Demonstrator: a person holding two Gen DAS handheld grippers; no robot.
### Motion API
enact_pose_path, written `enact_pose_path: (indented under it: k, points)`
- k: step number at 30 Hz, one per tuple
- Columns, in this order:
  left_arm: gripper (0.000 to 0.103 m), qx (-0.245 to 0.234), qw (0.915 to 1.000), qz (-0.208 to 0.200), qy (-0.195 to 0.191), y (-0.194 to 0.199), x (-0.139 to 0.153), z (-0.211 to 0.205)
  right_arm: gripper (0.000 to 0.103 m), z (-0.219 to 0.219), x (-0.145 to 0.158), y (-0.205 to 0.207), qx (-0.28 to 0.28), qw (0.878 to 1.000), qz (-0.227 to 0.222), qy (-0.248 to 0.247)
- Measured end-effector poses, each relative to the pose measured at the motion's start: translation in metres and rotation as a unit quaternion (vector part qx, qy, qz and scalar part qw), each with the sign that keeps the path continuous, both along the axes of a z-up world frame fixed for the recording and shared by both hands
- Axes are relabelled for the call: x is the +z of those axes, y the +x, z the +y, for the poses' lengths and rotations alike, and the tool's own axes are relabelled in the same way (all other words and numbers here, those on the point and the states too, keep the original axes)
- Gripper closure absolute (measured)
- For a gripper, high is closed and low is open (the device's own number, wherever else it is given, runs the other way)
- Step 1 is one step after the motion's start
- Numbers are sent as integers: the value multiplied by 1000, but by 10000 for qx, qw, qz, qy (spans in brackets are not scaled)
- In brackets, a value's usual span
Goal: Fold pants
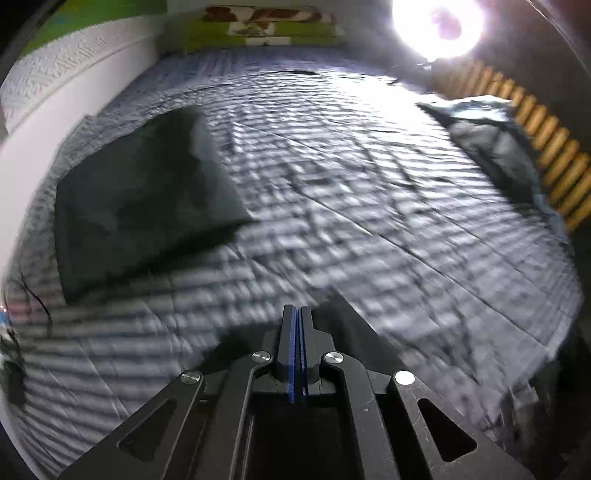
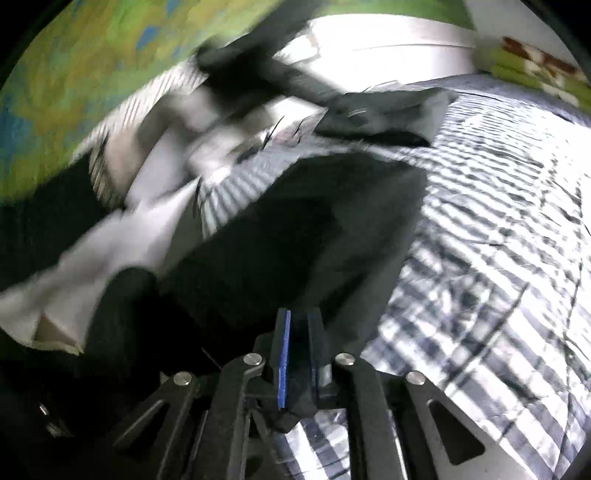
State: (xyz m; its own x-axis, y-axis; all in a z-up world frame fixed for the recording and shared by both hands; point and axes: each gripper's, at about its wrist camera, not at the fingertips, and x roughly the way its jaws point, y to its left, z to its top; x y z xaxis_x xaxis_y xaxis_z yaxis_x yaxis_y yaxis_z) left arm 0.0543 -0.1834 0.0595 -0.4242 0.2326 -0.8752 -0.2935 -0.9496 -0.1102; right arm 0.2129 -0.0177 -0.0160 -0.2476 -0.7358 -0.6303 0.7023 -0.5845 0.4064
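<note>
Left wrist view: the left claw (image 1: 300,314) hovers above a striped bedspread (image 1: 351,192), its two blue-padded fingers pressed together; dark cloth (image 1: 343,325) shows just behind the tips, and whether it is pinched between them cannot be told. A folded dark garment (image 1: 147,199) lies on the left side of the bed, and a second dark bundle (image 1: 495,147) sits far right beside a wooden slatted rail (image 1: 554,155). A bright lamp (image 1: 437,26) glares at the far right.

In the right wrist view, heavily blurred, the right claw (image 2: 298,317) has its fingers drawn close with a narrow gap, and dark fabric of the pants (image 2: 295,221) appears caught between them. The pants spread ahead of this claw on the near left part of the bed, partly lifted. Another dark folded piece (image 2: 373,118) lies farther off near the bed's far edge.

The step in hand looks like carrying a held edge of the pants over for a fold. Doing it well calls for both claws moving level and together, keeping the cloth taut so the edges meet squarely before letting go.

Counted: two claws, one pair of pants in hand, two other dark cloth piles, one lamp.
</note>
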Motion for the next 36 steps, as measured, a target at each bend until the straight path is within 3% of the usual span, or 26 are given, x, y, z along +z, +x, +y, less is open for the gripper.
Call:
enact_pose_path:
  k: [2, 4, 8, 9, 11, 14, 17, 18, 19, 21, 23, 27, 31, 34, 36]
  points:
    - [102, -109, 9999, -32, -21, 25, -9, -1, 89, 5, 5, -2, -129, 9998, -39, -160]
    - [100, -101, 9995, -14, -309, 36, -25, 0, 85, 1, 7, 0, -115, 9998, -46, -145]
    - [99, 331, 9948, 81, -957, 15, -66, -17, 85, -21, -2, 18, 111, 9991, 0, 397]
    - [99, 521, 9951, 61, -837, 7, -69, -27, 85, -25, -5, 31, 147, 9981, 128, 585]
    - [99, 929, 9938, 47, -608, 1, -65, -47, 85, -29, -5, 38, 151, 9963, 329, 781]
    - [99, 1305, 9878, 259, -811, 10, -47, -72, 85, -16, 8, 38, 193, 9975, 69, 674]
    - [87, 1660, 9849, 389, -307, 36, -21, -106, 74, 4, 23, 23, -89, 9991, -86, 418]
    - [68, 1758, 9836, 403, -51, 44, -13, -114, 71, 10, 29, 14, -278, 9990, -68, 341]
    - [41, 1837, 9820, 386, 194, 59, -4, -124, 68, 15, 35, 7, -468, 9985, -17, 287]
    - [21, 1959, 9775, 255, 742, 78, -2, -136, 63, 22, 43, -11, -825, 9963, 80, 232]
    - [21, 1901, 9766, 38, 1001, 87, -7, -137, 56, 23, 46, -31, -987, 9949, 21, 215]
    - [20, 1992, 9736, -310, 1070, 86, -32, -133, 56, 14, 34, -79, -1274, 9906, -386, 328]
    - [20, 2087, 9644, -676, 1476, 82, -59, -134, 56, 1, 11, -111, -1240, 9859, -1046, 405]
    - [22, 2386, 9639, -428, 1097, 87, -62, -143, 55, 1, -1, -124, -1480, 9786, -1346, 490]
    - [22, 2304, 9636, -357, 1309, 101, -56, -150, 55, -2, 12, -122, -1437, 9821, -1141, 420]
